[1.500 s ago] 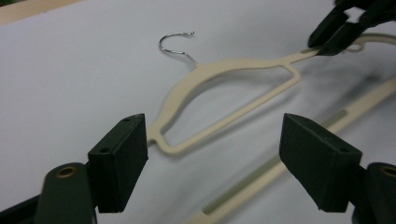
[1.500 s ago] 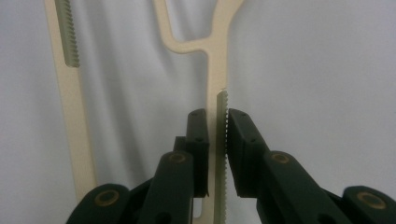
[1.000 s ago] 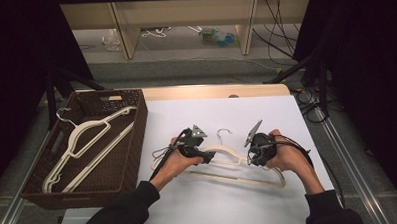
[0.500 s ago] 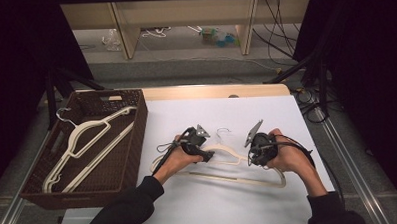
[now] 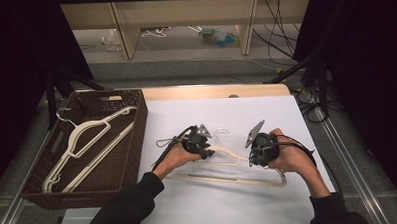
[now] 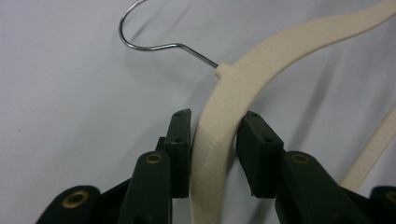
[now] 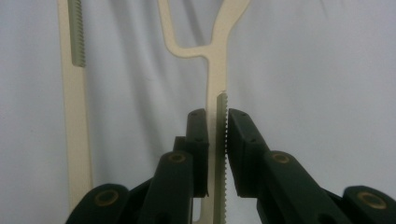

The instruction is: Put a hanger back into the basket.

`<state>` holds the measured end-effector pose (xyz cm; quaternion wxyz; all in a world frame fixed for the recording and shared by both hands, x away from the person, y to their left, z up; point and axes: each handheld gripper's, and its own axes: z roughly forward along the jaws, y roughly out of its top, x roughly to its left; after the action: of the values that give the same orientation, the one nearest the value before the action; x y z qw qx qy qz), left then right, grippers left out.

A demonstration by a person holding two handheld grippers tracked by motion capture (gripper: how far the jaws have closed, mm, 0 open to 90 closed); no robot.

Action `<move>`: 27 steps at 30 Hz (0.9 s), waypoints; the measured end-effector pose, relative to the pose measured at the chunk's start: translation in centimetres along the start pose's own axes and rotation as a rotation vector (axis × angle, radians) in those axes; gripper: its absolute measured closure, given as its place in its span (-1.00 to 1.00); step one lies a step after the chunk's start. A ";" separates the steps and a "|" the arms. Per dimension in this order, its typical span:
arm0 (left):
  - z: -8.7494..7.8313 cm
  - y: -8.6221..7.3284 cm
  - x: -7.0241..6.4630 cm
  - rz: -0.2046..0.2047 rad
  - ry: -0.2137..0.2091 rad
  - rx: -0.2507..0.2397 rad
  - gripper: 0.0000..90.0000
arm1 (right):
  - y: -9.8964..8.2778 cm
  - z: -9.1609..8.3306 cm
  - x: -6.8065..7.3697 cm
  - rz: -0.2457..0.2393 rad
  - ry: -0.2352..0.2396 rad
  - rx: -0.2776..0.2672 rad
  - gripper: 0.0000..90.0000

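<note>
Cream plastic hanger (image 5: 223, 163) is laid flat on the white table sheet (image 5: 266, 114), roughly mid-table, with its wire hook (image 6: 149, 32) pointed away from the person. It's being worked from both ends at once. Left gripper (image 6: 214, 140) is set on the left shoulder just below the neck, and its jaws have just been closing: the strip sits between them, the left pad is pretty much against it, and a thin sliver of gap can be made out at the right pad, so a firm pinch isn't quite seen there. Right gripper (image 7: 215, 149) is clamped narrow on the right arm of the hanger, right where the ribbed grip strip (image 7: 222, 140) runs, both pads pressed in. Over at the left edge of the table a brown woven basket (image 5: 137, 124) is parked, with more cream hangers (image 5: 87, 141) dropped inside it.
</note>
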<state>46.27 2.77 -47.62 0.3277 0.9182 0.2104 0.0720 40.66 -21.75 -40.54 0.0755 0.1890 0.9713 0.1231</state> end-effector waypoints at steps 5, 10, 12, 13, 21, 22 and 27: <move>-1.1 -0.1 -0.4 -0.008 -0.038 -0.032 0.56 | -0.4 -0.2 -0.1 -0.029 0.016 -0.010 0.78; -2.7 -0.4 -0.9 -0.009 -0.098 -0.041 0.60 | -1.1 -0.2 0.0 -0.056 0.038 -0.038 0.77; -3.3 -0.5 -1.1 -0.009 -0.118 -0.046 0.62 | -1.3 -0.2 0.1 -0.050 0.042 -0.053 0.77; -3.6 -0.6 -1.3 -0.024 -0.134 -0.064 0.62 | -1.3 -0.3 0.0 -0.054 0.059 -0.045 0.77; -6.6 -1.0 -2.3 -0.106 -0.249 -0.150 0.75 | -2.1 -0.7 0.2 0.004 0.049 -0.118 0.50; -7.0 -1.0 -2.4 -0.116 -0.266 -0.171 0.78 | -2.1 -1.2 0.2 0.019 0.041 -0.139 0.47; -8.5 -0.8 -3.1 -0.138 -0.302 -0.196 0.87 | -2.9 -2.8 0.4 0.060 0.005 -0.213 0.29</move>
<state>40.91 6.82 -41.49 0.4478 0.8656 0.2132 -0.0690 38.74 -24.75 -38.65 0.0891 0.2085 0.9469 0.2281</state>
